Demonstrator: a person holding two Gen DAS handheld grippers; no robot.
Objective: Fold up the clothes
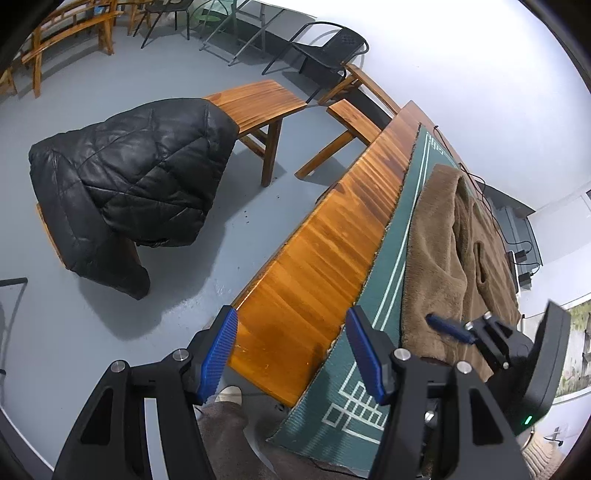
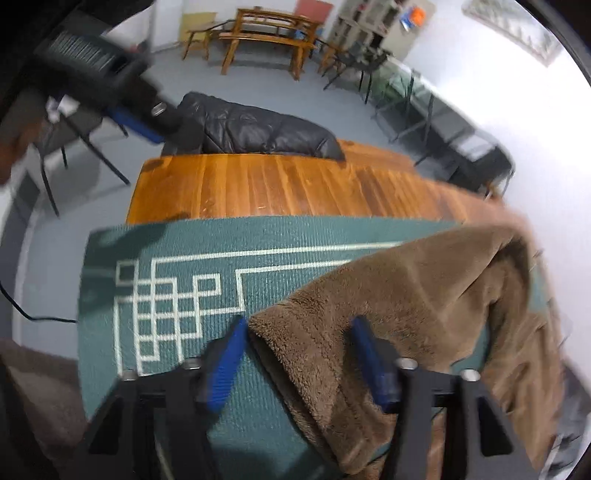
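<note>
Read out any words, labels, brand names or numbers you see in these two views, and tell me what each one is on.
None can be read.
The green mat carries only a white line pattern, no letters.
The brown fleece garment and black quilted jacket show no label.
Items on the far shelf are too small and blurred to read.

Bare wooden counter (image 2: 280, 184) across mid-frame, open for passing. Green mat (image 2: 207, 236) clear at lower left. Brown fleece garment (image 2: 406, 295) blocking the lower right. Black padded jacket (image 2: 258, 129) heaped beyond, upper centre.
</note>
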